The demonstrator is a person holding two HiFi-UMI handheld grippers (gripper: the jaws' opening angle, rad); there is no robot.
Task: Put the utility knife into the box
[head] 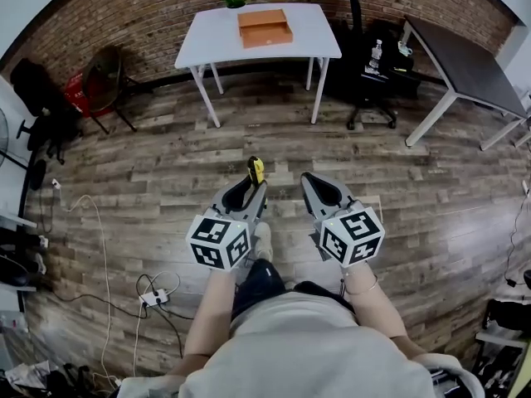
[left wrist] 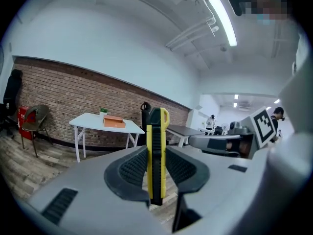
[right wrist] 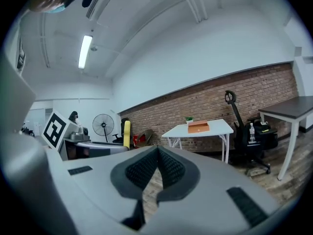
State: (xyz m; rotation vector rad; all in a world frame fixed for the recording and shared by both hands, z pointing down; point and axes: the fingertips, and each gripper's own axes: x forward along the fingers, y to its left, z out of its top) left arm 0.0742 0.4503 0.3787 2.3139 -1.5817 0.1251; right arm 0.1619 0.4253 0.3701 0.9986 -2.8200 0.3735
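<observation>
A yellow and black utility knife (left wrist: 156, 151) stands upright between the pads of my left gripper (left wrist: 156, 170), which is shut on it. In the head view the knife (head: 255, 171) sticks out past the left gripper (head: 253, 186) at waist height over the wooden floor. Beside it, my right gripper (head: 309, 181) is shut with nothing in it; its pads (right wrist: 166, 168) meet at the tips. The orange box (head: 265, 27) lies open on a white table (head: 207, 36) far ahead by the brick wall. Both gripper views show the box (left wrist: 113, 122) (right wrist: 198, 126) in the distance.
An office chair (head: 373, 81) and a dark table (head: 465, 60) stand to the right of the white table. At the left are a folding chair (head: 104, 77) and a standing fan (right wrist: 102, 126). A power strip with cables (head: 153, 297) lies on the floor near my feet.
</observation>
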